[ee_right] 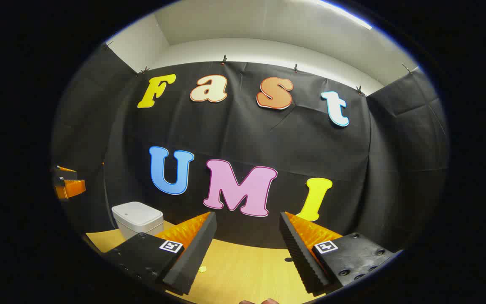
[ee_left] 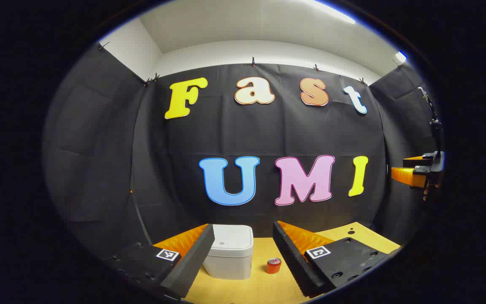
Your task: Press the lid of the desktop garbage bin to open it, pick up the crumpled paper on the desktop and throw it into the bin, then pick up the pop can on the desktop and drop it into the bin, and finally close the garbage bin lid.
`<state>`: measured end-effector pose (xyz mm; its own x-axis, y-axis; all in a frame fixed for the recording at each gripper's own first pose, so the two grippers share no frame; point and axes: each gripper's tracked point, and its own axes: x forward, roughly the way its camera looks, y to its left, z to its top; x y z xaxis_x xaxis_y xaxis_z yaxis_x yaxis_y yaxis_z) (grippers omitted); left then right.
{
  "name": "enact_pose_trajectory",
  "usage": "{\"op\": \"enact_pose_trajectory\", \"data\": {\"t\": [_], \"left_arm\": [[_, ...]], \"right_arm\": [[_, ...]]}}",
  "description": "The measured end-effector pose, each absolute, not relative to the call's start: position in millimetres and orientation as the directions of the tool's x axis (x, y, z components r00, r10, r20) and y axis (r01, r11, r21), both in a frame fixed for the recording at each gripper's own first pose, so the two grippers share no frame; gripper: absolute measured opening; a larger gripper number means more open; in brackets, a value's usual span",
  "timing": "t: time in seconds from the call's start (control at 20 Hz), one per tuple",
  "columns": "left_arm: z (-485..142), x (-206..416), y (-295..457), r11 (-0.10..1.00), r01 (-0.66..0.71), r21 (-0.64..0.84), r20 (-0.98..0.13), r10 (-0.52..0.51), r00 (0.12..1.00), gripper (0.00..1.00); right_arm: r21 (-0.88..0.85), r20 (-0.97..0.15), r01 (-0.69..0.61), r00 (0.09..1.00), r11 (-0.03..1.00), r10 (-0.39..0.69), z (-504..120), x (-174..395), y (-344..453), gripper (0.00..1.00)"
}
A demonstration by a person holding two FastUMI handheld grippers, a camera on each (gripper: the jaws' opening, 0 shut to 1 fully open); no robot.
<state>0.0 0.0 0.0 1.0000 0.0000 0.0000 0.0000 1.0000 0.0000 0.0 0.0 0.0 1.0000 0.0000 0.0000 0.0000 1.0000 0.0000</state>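
A pale yellow wooden tabletop (ee_left: pixel 264 287) with fine grain runs up to the black cloth booth wall (ee_left: pixel 268 135) along its far edge. Small dark round holes (ee_left: pixel 349 231) dot its far right corner. Above the cloth sits a white wall band (ee_right: pixel 268 52) and a white ceiling (ee_right: pixel 268 21) with a bright strip light (ee_right: pixel 344 14).

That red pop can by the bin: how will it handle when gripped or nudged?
The pop can stands upright on the desktop, so a low nudge would probably slide it, a high one tip it. Once on its side, its round body would likely roll. It looks small beside the bin, so probably light, and thin walls may dent.
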Motion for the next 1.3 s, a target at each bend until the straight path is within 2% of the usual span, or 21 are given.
{"op": "enact_pose_trajectory", "data": {"t": [0.1,0.15,0.35,0.9,1.1,1.15,1.25,1.3], "left_arm": [[-2.1,-3.4,5.0,1.000,-0.008,0.006,-0.003,0.008,1.000,0.93],[0.5,-2.6,7.0,1.000,-0.012,0.011,0.005,0.012,1.000,0.93],[0.3,-2.0,0.1,1.000,0.012,-0.014,0.019,-0.012,1.000,0.93],[1.1,6.2,1.1,1.000,0.000,0.000,0.018,0.000,1.000,0.93],[-4.3,22.2,-2.6,0.996,0.064,-0.059,0.026,-0.063,0.998,0.93],[-9.7,28.6,-5.7,0.994,0.096,-0.059,0.015,-0.095,0.995,0.93],[-15.2,42.3,9.6,0.996,0.093,-0.016,-0.005,-0.093,0.996,0.93],[-10.6,49.1,14.4,0.996,0.092,-0.004,0.004,-0.092,0.996,0.94]], "right_arm": [[0.013,0.023,0.008,1.000,1.000,-0.009,4.8,-0.3,-1.8,0.87],[0.025,0.033,0.011,0.999,1.000,-0.012,6.1,-0.3,-2.7,0.96],[0.076,0.073,0.012,0.997,0.997,-0.018,13.4,-3.0,2.7,0.96],[0.053,0.000,0.016,1.000,0.998,-0.016,-6.3,-1.1,0.9,0.96],[0.040,-0.026,0.024,0.999,0.999,-0.023,-13.3,3.3,-2.0,0.96],[0.031,-0.022,0.022,1.000,0.999,-0.022,-11.5,4.9,-1.3,0.96],[0.007,-0.015,0.019,1.000,1.000,-0.019,-7.6,9.0,-1.5,0.96],[-0.001,-0.010,0.020,1.000,1.000,-0.020,-4.3,10.3,-1.9,1.00]]}}
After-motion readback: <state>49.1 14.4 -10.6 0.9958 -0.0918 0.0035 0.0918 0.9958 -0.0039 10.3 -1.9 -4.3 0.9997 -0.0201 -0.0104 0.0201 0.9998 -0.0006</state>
